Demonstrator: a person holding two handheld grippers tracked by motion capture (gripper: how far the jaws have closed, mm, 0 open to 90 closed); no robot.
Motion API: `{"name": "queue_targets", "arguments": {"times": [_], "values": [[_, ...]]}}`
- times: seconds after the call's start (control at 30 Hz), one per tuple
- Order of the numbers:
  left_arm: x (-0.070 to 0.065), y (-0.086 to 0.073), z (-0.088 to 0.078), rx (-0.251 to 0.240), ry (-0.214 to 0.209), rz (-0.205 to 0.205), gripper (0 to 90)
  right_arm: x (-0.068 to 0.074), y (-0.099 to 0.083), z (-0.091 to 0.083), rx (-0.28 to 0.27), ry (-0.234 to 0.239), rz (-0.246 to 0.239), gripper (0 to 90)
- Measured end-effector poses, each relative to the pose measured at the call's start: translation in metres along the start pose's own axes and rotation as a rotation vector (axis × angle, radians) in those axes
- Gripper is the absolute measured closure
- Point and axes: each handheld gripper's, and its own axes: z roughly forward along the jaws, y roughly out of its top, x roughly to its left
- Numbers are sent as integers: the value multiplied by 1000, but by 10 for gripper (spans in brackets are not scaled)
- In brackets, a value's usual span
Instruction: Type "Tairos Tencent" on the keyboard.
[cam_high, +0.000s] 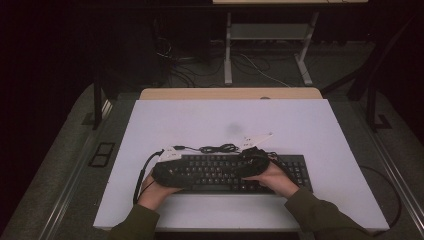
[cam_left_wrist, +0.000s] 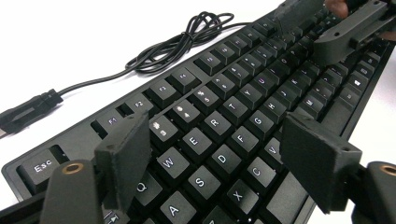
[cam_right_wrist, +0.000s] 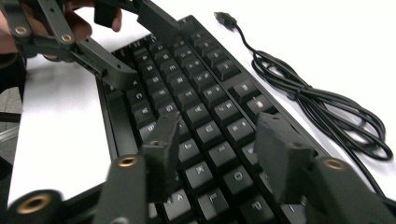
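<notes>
A black keyboard (cam_high: 220, 172) lies across the near half of the white table top (cam_high: 200, 120), with its coiled black cable (cam_high: 220, 148) just behind it. My left gripper (cam_high: 186, 172) hovers over the keyboard's left end. In the left gripper view it (cam_left_wrist: 219, 128) stands open above the letter keys (cam_left_wrist: 219, 121), with nothing pinched. My right gripper (cam_high: 241, 167) is over the right half. In the right gripper view its jaws (cam_right_wrist: 219, 123) are apart above the keys (cam_right_wrist: 210, 130), the pads clear of them. Each gripper points toward the other.
The cable's USB plug (cam_left_wrist: 28, 112) lies loose on the table behind the keyboard's left end. A wooden desk edge (cam_high: 230, 93) runs along the far side. Beyond it stand a white desk frame (cam_high: 270, 45) and floor cables (cam_high: 260, 70).
</notes>
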Motion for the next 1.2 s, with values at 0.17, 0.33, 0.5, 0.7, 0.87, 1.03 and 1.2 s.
{"name": "queue_targets", "arguments": {"times": [0.17, 0.33, 0.5, 0.7, 0.87, 1.03, 1.2], "values": [[0, -1, 1, -3, 4, -1, 208, 4, 2, 4, -8, 9, -17, 625], [-1, -1, 1, -12, 8, 11, 177, 8, 2, 7, -10, 27, -37, 712], [-1, -1, 1, -18, 9, 16, 164, 9, 2, 10, 2, 73, -29, 810], [-1, -1, 1, -22, 8, 17, 162, 10, 1, 13, 9, 104, -40, 893], [-1, -1, 1, -25, 8, 18, 162, 12, 0, 16, 34, 127, -52, 894], [-1, -1, 2, -23, 8, 16, 162, 14, -1, 21, 52, 142, -60, 894], [-2, -1, 2, -22, 8, 15, 162, 16, -2, 23, 69, 145, -65, 894]]}}
